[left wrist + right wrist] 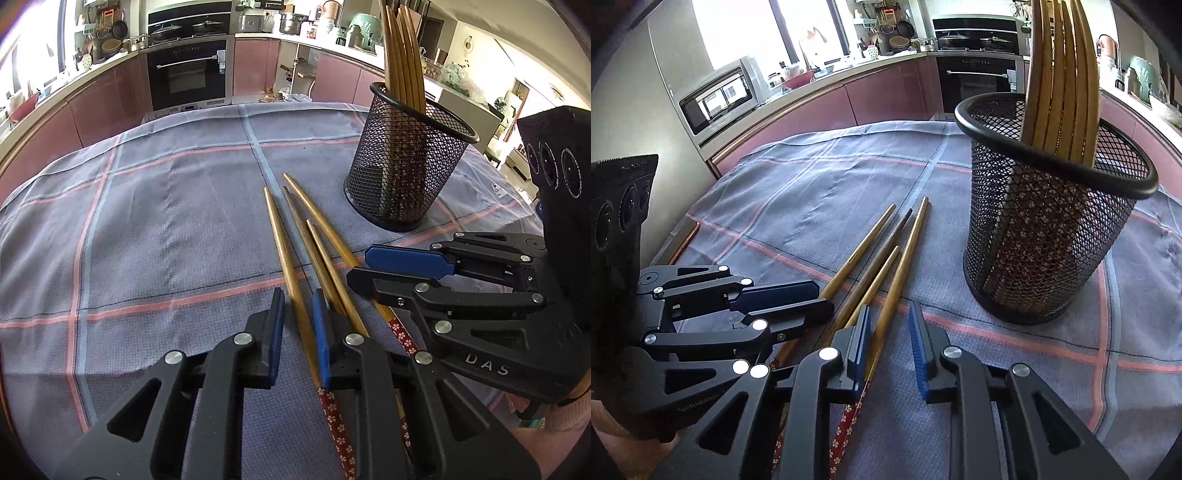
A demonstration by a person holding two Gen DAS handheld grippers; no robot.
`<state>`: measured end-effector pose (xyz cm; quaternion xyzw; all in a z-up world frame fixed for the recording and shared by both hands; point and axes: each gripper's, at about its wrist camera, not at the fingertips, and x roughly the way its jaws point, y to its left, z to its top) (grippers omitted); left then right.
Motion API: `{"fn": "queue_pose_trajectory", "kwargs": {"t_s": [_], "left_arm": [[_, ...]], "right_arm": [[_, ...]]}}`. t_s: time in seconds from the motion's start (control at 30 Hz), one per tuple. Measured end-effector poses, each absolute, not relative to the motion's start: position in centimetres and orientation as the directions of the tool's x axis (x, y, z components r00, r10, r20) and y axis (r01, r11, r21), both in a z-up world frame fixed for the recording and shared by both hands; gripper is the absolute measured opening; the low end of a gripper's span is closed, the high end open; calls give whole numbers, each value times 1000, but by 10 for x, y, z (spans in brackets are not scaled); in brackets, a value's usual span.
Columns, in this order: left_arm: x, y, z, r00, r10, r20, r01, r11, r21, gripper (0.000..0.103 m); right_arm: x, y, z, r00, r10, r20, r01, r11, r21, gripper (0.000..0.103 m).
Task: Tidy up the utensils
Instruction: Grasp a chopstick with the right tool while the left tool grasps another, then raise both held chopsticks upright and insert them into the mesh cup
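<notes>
- Left gripper [299, 325]: nearest in its own view, tilted down at the desk [683, 243]. Its jaws are narrowly spread around the leftmost chopstick [284, 251]. The stick lies against the right-hand blue pad, and a sliver of cloth shows beside the other pad. It is not visibly pinched.
- Right gripper [890, 332]: just beside the left one, also tilted down. Its jaws are narrowly spread around the rightmost chopstick [905, 266]. The stick touches the left-hand pad, with a clear gap to the other pad.
- Loose chopsticks [314, 236]: four, bamboo-coloured with red flowered handles. They lie flat and close together, handles toward the grippers and tips fanning away.
- Checked cloth [166, 221]: grey-blue with pink and pale blue lines. It covers the desk under everything.
- Mesh holder [402, 166]: black and round, standing upright beyond the loose tips and to their right, apart from them.
- Stored chopsticks [402, 55]: a bundle standing in the holder, tips upward.
- Oven [186, 74]: built into pink kitchen cabinets, far behind.
</notes>
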<state>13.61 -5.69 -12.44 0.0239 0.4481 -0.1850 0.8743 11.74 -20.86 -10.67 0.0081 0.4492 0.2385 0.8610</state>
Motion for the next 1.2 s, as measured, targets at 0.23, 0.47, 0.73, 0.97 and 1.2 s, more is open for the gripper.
{"fn": "queue_pose_trajectory", "kwargs": {"t_s": [0.23,0.47,0.73,0.97,1.2], "left_arm": [[134,-53,-125,543,-301,-784,303,941,-151,8],[124,-47,-119,551,-321,-770,304,937,-174,8],[116,-54,-122,528,-335,-781,353,922,-157,8],[121,-54,-125,508,-334,-794,370,917,-148,10],[131,-56,-125,491,-349,-798,381,910,-164,13]], "right_arm": [[118,-224,-109,487,452,-747,-356,884,303,7],[108,-233,-93,517,497,-697,-370,864,342,6],[100,-219,-100,451,501,-738,-435,846,308,6],[105,-211,-105,443,468,-765,-442,856,268,9],[113,-208,-107,439,477,-762,-451,850,272,7]]}}
